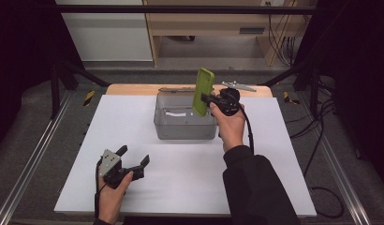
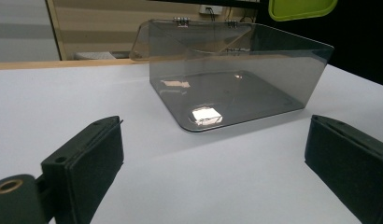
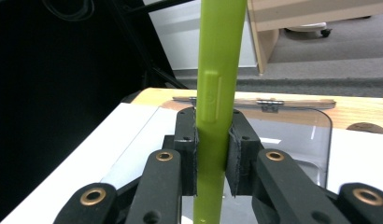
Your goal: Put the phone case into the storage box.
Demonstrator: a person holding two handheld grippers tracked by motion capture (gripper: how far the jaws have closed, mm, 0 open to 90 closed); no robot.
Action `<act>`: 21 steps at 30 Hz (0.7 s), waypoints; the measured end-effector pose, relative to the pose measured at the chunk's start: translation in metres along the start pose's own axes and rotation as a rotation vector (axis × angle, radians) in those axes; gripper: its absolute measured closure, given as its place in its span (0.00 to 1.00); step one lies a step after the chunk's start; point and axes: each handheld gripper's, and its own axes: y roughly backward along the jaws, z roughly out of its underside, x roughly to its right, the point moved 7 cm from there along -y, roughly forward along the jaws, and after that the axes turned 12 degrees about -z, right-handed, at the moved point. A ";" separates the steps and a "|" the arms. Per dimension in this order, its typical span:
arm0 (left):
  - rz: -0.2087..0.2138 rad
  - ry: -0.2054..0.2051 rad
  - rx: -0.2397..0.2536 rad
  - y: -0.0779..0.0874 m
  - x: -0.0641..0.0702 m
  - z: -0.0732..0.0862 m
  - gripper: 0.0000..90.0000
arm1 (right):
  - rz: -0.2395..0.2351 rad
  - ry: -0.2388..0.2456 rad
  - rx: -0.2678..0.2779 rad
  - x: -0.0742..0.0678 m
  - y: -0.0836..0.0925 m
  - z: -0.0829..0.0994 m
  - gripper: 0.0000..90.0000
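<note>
High view. My right gripper point(image 1: 210, 99) clamps a lime-green phone case point(image 1: 203, 92) and holds it above the right half of a clear smoky-grey plastic box point(image 1: 184, 123). The box sits toward the far middle of the white table point(image 1: 190, 178), its hinged lid point(image 1: 178, 89) thrown open toward the far side. The case stands on end, long axis near upright and a little tilted, with its lower end over the box opening. So the box lies straight below the case; I judge the coming move to be a lowering into it, and the right hand is the one placed for that. My left gripper point(image 1: 134, 157) rests at the near left of the table, well apart from the box, jaws spread with nothing between them.

Left gripper view. Both black jaws stand wide at the bottom corners, bare table between. The box point(image 2: 236, 93) lies ahead, empty as far as I can see, floor glossy with a bright reflection. The rounded lower end of the case point(image 2: 301, 8) hangs at the top edge.

Right gripper view. The jaw pads point(image 3: 240, 158) press on both flat sides of the case point(image 3: 216, 93), seen edge-on: thin, matte green, with a raised side-button strip. Beyond it show the lid hinges point(image 3: 269, 103).
</note>
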 end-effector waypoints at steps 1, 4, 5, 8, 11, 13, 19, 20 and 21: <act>0.000 0.002 0.000 0.000 0.000 0.000 0.05 | 0.006 -0.005 -0.005 0.001 0.000 0.000 0.85; 0.000 -0.003 -0.002 0.000 -0.001 0.000 0.05 | 0.028 -0.003 -0.015 0.007 -0.001 0.001 0.85; -0.002 0.005 -0.001 0.000 -0.002 0.000 0.05 | 0.032 -0.004 -0.016 0.009 -0.001 0.001 0.85; -0.005 0.008 0.002 0.002 -0.004 -0.001 0.05 | 0.048 -0.008 -0.018 0.013 0.000 0.001 0.85; -0.009 0.013 0.006 0.002 -0.005 -0.002 0.05 | 0.061 -0.014 -0.020 0.016 0.001 -0.001 0.85; -0.009 0.011 0.006 0.002 -0.005 -0.002 0.05 | 0.071 -0.017 -0.021 0.018 0.002 -0.002 0.85; -0.005 0.030 0.006 0.002 -0.007 -0.003 0.05 | 0.118 0.014 -0.029 0.021 0.004 -0.002 0.85; -0.006 0.032 0.006 0.003 -0.007 -0.002 0.05 | 0.124 0.020 -0.028 0.021 0.005 -0.002 0.85; -0.008 0.033 0.005 0.003 -0.008 -0.002 0.05 | 0.128 0.021 -0.024 0.021 0.005 -0.003 0.85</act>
